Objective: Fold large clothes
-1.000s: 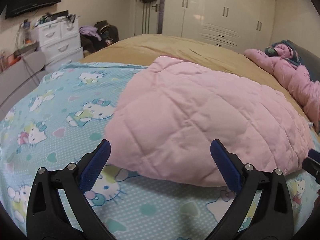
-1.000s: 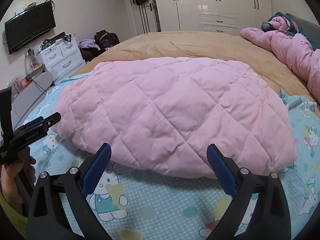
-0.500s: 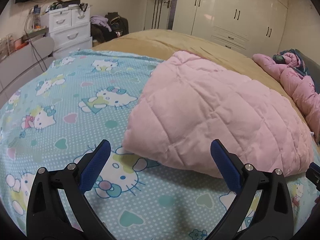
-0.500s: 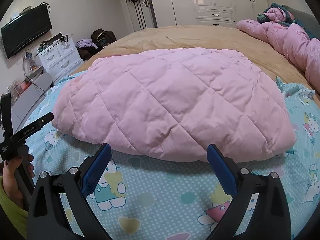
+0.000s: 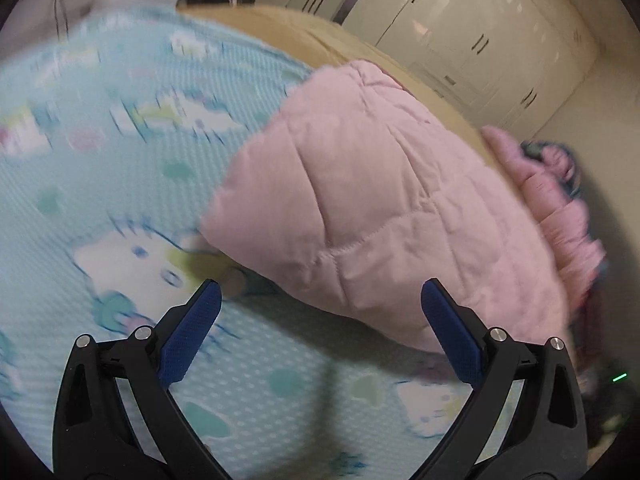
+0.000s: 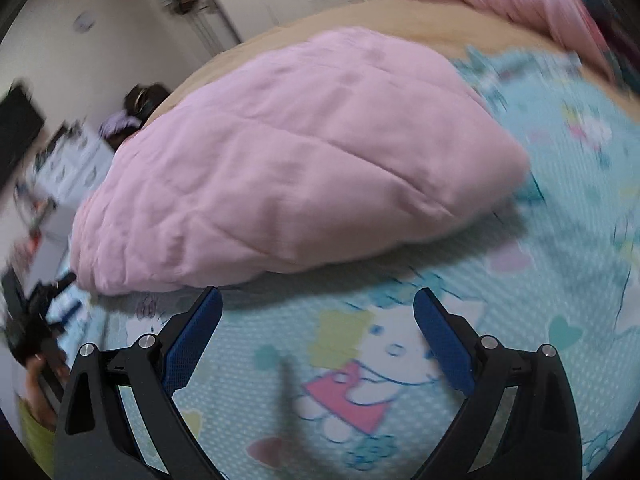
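Note:
A pink quilted padded garment lies folded in a thick bundle on the light blue cartoon-cat sheet. My left gripper is open and empty, low over the sheet at the bundle's near left corner. My right gripper is open and empty, just in front of the bundle's near edge, over the sheet. The left gripper also shows at the far left of the right wrist view, held in a hand. Both views are motion-blurred.
A tan bedspread covers the far part of the bed. Another pink padded garment lies heaped at the right side. White wardrobes stand behind. White drawers stand left of the bed.
Both grippers have dropped closer to the sheet and tilted. The left one swung toward the bundle's left corner, the right one toward its right front. Both stayed open.

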{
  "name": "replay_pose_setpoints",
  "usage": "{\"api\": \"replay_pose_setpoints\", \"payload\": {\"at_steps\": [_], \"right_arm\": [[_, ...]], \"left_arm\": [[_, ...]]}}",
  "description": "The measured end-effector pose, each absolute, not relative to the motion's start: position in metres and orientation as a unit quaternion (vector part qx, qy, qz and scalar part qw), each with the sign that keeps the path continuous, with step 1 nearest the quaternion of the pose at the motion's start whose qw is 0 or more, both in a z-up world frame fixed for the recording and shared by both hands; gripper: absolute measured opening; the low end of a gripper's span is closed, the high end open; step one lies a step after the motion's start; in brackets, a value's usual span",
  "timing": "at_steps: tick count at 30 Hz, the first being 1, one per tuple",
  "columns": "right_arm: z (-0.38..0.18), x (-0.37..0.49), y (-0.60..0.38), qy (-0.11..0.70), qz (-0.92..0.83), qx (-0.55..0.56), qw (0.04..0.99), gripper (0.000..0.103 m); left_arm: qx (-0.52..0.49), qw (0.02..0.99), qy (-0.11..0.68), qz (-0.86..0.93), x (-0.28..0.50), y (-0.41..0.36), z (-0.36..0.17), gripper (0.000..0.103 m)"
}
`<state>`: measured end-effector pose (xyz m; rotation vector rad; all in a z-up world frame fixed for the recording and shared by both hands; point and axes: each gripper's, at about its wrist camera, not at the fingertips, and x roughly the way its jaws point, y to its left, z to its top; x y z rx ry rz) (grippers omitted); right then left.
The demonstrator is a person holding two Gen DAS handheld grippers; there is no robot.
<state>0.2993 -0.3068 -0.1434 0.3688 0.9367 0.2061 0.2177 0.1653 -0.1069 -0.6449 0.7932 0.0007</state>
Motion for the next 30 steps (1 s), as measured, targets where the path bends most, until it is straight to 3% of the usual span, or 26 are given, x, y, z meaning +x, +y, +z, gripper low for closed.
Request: {"api": "replay_pose_setpoints", "payload": {"at_steps": [5, 13, 21, 23, 24, 25, 27, 30], "right_arm": [[-0.162, 0.317, -0.343, 0.449, 0.097, 0.286, 0.841, 0.096], [-0.175, 0.358, -0.373, 0.406, 0.092, 0.417, 0.808, 0.099], [-0.183, 0.391, -0.376, 0.379, 0.073, 0.462, 0.799, 0.099], [-0.180, 0.394, -0.371, 0.370, 0.069, 0.446, 0.812, 0.096], [-0.177, 0.393, -0.366, 0.367, 0.072, 0.438, 0.818, 0.082], [-0.172, 0.396, -0.359, 0.361, 0.080, 0.423, 0.828, 0.067], [-0.157, 0.399, -0.350, 0.355, 0.085, 0.376, 0.851, 0.054], [-0.119, 0.399, -0.324, 0.341, 0.090, 0.262, 0.898, 0.039]], "left_arm": [[-0.393, 0.843, 0.367, -0.025, 0.230, 0.176, -0.122, 0.094], [-0.438, 0.824, 0.358, -0.014, 0.261, 0.180, -0.133, 0.094], [-0.483, 0.807, 0.339, 0.006, 0.291, 0.186, -0.141, 0.095], [-0.486, 0.808, 0.332, 0.015, 0.296, 0.185, -0.140, 0.095], [-0.482, 0.812, 0.328, 0.019, 0.298, 0.184, -0.139, 0.094], [-0.474, 0.817, 0.327, 0.020, 0.299, 0.183, -0.138, 0.091], [-0.449, 0.835, 0.317, 0.004, 0.302, 0.178, -0.130, 0.056], [-0.395, 0.869, 0.299, -0.007, 0.299, 0.168, -0.102, 0.036]]}}
